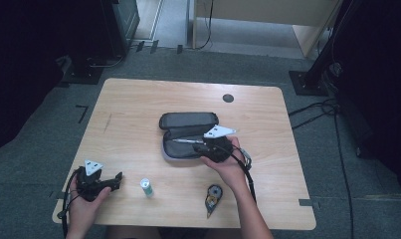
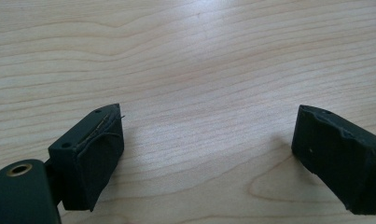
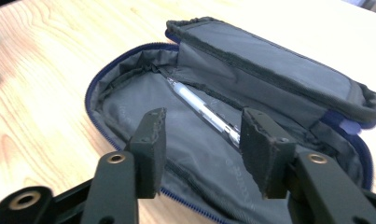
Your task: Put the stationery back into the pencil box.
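A grey pencil case (image 1: 188, 134) lies unzipped in the middle of the wooden table (image 1: 138, 99), its lid folded back. Inside it rests a clear pen (image 1: 185, 141). My right gripper (image 1: 200, 148) hovers at the case's near right side. In the right gripper view the pen (image 3: 202, 109) lies on the lining of the case (image 3: 251, 88), beyond my right gripper (image 3: 204, 119); its jaws stand apart and do not touch the pen. My left gripper (image 1: 119, 178) rests at the front left, and in its own view my left gripper (image 2: 209, 114) is open over bare wood.
A small white tube with a green cap (image 1: 146, 187) stands near the front edge between the hands. A correction tape dispenser (image 1: 213, 196) lies at the front, by the right forearm. A dark round grommet (image 1: 228, 98) sits near the table's far edge.
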{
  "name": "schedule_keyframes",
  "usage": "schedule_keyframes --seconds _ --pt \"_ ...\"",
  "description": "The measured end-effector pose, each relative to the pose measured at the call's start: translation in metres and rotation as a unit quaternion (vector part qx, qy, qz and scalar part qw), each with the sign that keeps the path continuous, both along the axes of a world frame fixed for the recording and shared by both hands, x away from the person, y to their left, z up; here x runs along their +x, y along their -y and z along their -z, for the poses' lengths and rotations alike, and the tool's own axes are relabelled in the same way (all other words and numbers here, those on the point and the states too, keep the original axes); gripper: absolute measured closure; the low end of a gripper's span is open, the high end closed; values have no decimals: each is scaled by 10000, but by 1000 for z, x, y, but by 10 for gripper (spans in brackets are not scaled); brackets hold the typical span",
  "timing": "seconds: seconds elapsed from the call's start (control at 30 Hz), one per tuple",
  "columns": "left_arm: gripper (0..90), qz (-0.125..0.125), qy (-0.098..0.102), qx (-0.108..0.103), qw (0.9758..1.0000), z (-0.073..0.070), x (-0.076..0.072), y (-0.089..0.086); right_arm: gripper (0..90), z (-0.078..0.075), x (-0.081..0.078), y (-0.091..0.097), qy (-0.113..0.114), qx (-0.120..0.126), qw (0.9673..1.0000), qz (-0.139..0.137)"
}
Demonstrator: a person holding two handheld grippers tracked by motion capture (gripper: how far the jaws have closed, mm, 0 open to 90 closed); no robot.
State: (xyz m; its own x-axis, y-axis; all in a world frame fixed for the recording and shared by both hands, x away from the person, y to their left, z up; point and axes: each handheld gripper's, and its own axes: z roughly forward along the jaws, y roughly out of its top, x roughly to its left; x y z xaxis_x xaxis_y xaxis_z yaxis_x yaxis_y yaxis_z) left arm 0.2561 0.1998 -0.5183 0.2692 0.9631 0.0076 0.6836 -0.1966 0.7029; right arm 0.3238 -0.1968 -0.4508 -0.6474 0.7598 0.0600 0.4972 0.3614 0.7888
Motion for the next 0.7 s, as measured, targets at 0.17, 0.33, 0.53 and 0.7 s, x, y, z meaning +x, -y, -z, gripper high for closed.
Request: schedule_keyframes --seconds 0.17,0.33,0.53,0.7 --pt "95 -4 5 -7 10000 0 0 0 396 -1 -17 5 -22 59 9998 184" --pt "95 -1 1 -2 10000 0 0 0 328 -1 -28 9 -97 189 9990 405" --pt "95 -1 2 -3 10000 0 0 0 234 4 -48 16 -200 204 9973 681" --pt "95 -3 3 3 10000 0 0 0 135 15 -69 21 -365 98 9954 879"
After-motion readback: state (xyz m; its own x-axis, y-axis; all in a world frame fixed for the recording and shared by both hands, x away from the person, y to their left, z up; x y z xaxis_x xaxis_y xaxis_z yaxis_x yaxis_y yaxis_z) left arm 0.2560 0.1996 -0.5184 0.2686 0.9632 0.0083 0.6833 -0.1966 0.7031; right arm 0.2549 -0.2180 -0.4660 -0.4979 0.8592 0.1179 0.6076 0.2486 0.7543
